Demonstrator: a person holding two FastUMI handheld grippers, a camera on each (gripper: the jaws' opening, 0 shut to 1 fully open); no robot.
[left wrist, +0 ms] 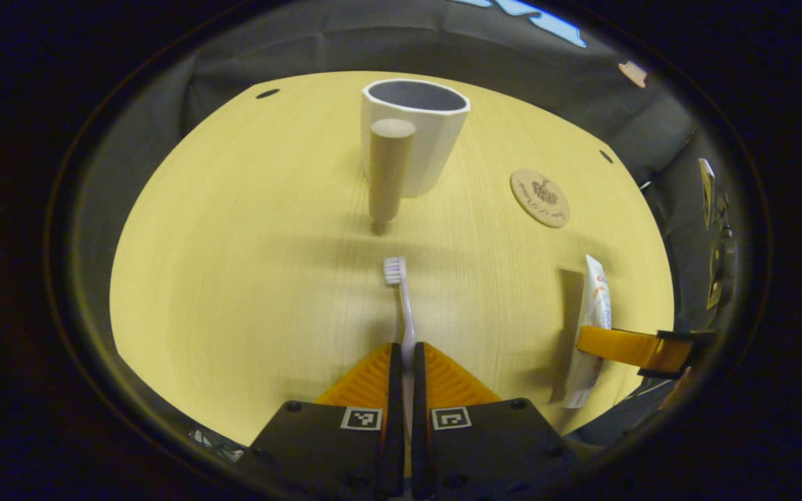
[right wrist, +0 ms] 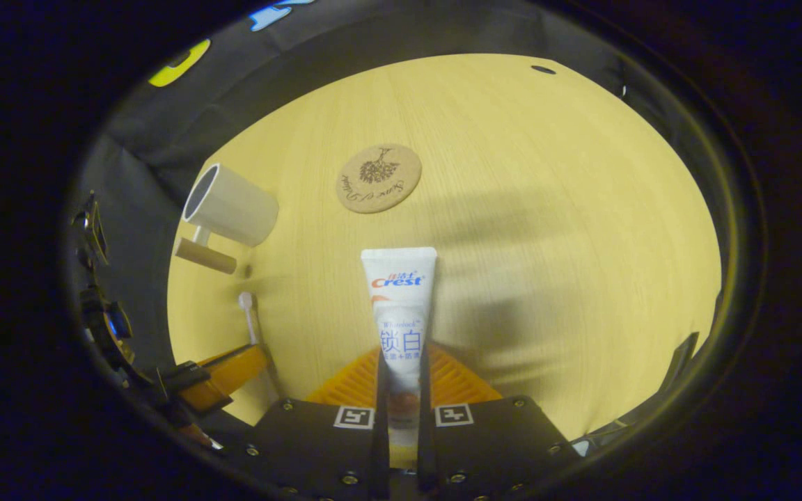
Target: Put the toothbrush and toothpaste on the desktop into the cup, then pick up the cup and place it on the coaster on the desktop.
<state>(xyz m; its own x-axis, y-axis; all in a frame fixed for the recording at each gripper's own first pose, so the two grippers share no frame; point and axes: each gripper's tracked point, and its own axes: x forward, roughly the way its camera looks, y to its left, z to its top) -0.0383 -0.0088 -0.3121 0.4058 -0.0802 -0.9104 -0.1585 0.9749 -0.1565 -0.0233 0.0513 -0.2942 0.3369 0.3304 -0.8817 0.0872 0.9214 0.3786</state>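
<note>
My left gripper (left wrist: pixel 408 351) is shut on the handle of a white toothbrush (left wrist: pixel 401 292), whose bristle head points toward the cup. The white cup (left wrist: pixel 418 136) stands upright at the far middle of the table, its wooden peg handle (left wrist: pixel 390 174) facing me. In the right gripper view, my right gripper (right wrist: pixel 402 355) is shut on a white toothpaste tube (right wrist: pixel 401 306), flat end forward. A round cork coaster (right wrist: pixel 379 178) lies just beyond the tube. The cup (right wrist: pixel 230 204) is at the far left there. The toothpaste tube (left wrist: pixel 594 313) and right gripper (left wrist: pixel 627 348) show at the right of the left gripper view.
The pale wooden table (left wrist: pixel 234 243) has bare room left of the cup and on its right side (right wrist: pixel 568 209). The coaster (left wrist: pixel 540 197) lies right of the cup. Black cloth hangs behind the table's far edge. The left gripper (right wrist: pixel 223 376) and toothbrush (right wrist: pixel 251 316) sit low left.
</note>
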